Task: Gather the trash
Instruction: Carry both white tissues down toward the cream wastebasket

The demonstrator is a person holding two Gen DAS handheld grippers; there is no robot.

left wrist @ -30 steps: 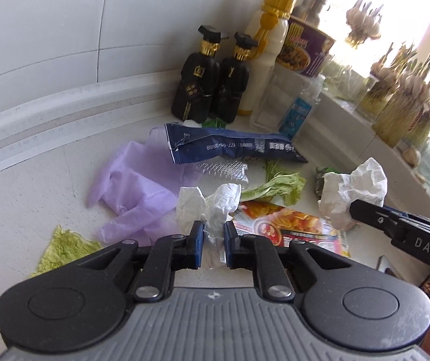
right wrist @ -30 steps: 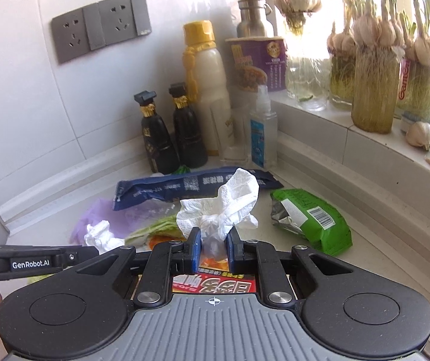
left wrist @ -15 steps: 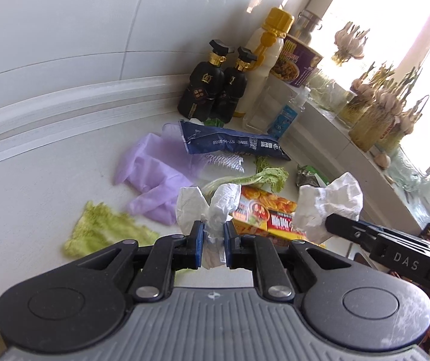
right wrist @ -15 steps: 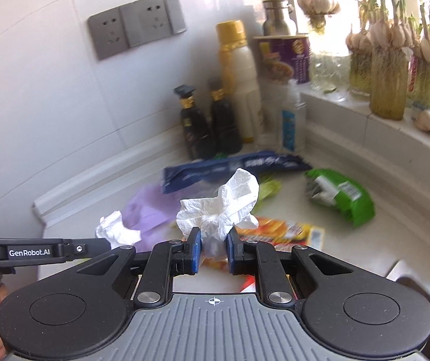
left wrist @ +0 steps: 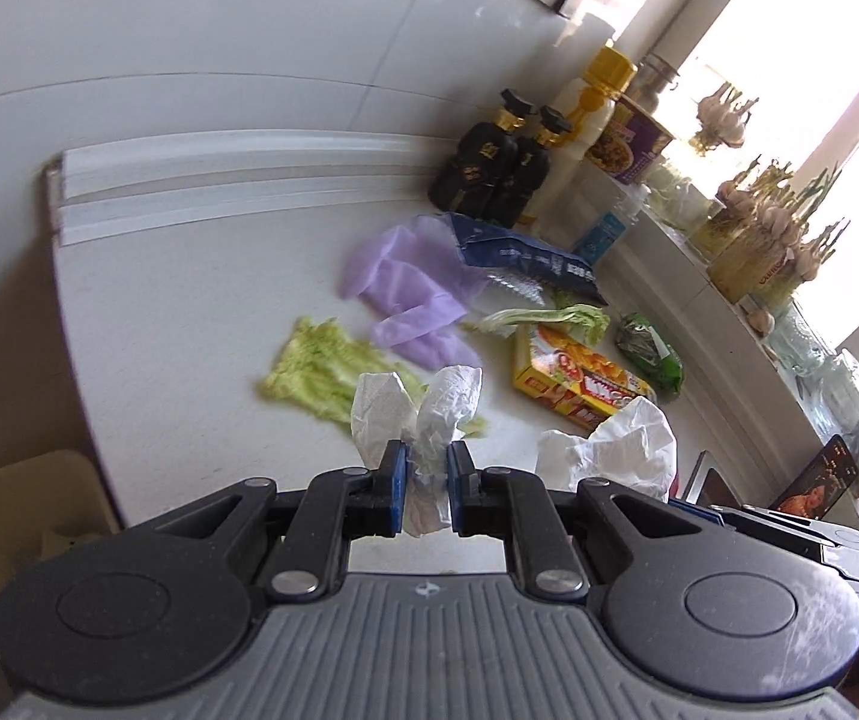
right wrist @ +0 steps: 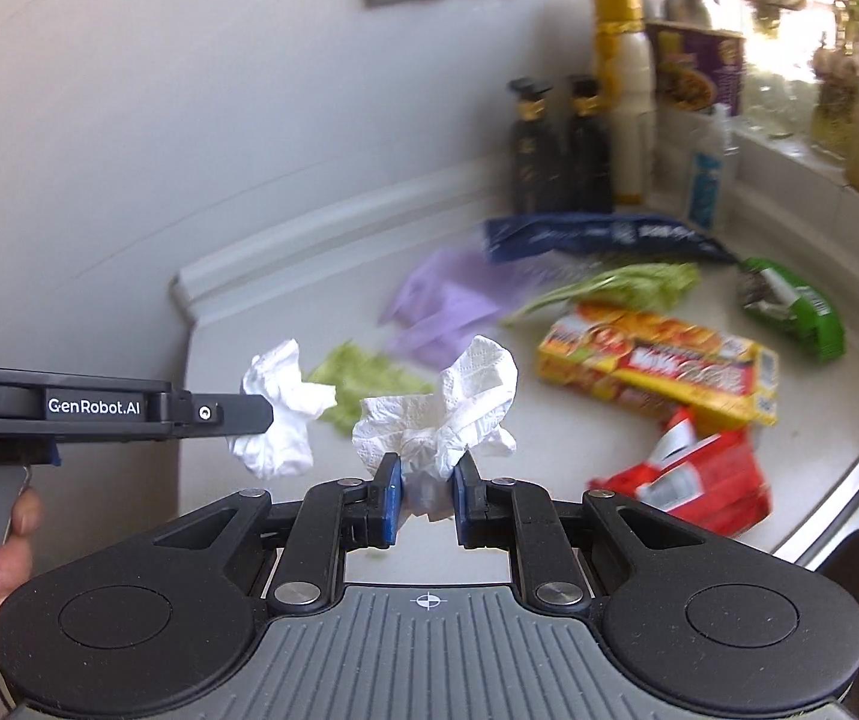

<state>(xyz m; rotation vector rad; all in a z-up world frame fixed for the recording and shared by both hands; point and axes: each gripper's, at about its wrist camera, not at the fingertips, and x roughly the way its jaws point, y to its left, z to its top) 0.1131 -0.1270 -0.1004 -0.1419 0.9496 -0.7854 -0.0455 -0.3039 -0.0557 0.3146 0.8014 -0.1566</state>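
- Holding one crumpled tissue per tool: left tool (left wrist: 427,483) has its blue pads closed down to a narrow gap on a white tissue wad (left wrist: 423,408); right tool (right wrist: 425,501) is likewise pinched on a second tissue wad (right wrist: 453,414). Both wads are off the worktop (left wrist: 189,312).
- Tissue handling, my read: near weightless, soft, compressible, no slip risk under the pads, but tears if yanked. Pinch is at the bunched root with loose flaps sticking out above; that looks like the right spot, since the flaps alone would rip or pull free.
- Left on the worktop, by expected behaviour:
  - purple glove (left wrist: 411,294): limp thin film, lies flat; take it at a raised fold.
  - lettuce leaf (left wrist: 327,366): soft, probably damp, may cling; grab the thicker rib end. A second stalky leaf (left wrist: 549,318) lies just beside the yellow box.
  - yellow box (right wrist: 657,360): stiff card, light; grip across a thin edge.
  - green wrapper (right wrist: 795,306), blue wrapper (left wrist: 525,258), red packet (right wrist: 693,474): crinkly foil, slick; pinch a crumpled ridge, not a flat face.
- Bottles (left wrist: 495,162) against the wall look like keepers, not trash.
- Beige bin-like container (left wrist: 21,516) sits below the worktop's left edge in the left view; likely drop point, can't confirm.
- Right view is motion-blurred, so far-side detail is soft.
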